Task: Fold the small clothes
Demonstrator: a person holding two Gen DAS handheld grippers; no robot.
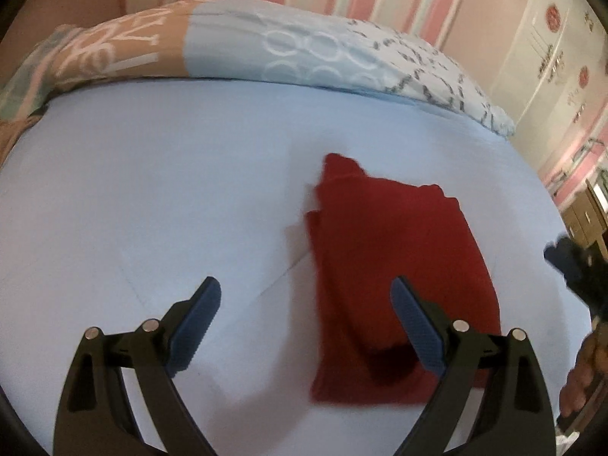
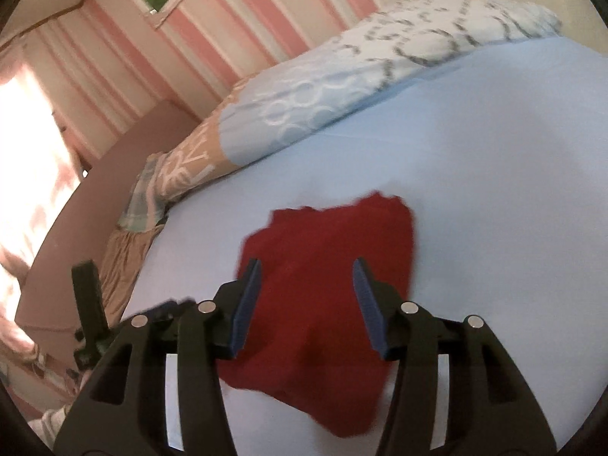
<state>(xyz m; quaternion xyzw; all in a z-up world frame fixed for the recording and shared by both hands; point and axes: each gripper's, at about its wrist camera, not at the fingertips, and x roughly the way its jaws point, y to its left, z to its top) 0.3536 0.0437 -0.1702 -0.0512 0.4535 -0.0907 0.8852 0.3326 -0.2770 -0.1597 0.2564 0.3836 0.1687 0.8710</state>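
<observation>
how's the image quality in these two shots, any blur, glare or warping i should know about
Left wrist view: strong fisheye bend, the red garment has smeared edges, and the left gripper casts a dark shadow on it. Right wrist view: the same curvature, the window at left is blown out, the garment's outline is soft, and the right gripper looks sharp.

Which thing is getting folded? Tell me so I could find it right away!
Look at the big bed with the light blue sheet. A patterned quilt lies bunched along its far side by the striped wall. In the middle of the sheet lies the red cloth, the only dark red, plain thing there.
</observation>
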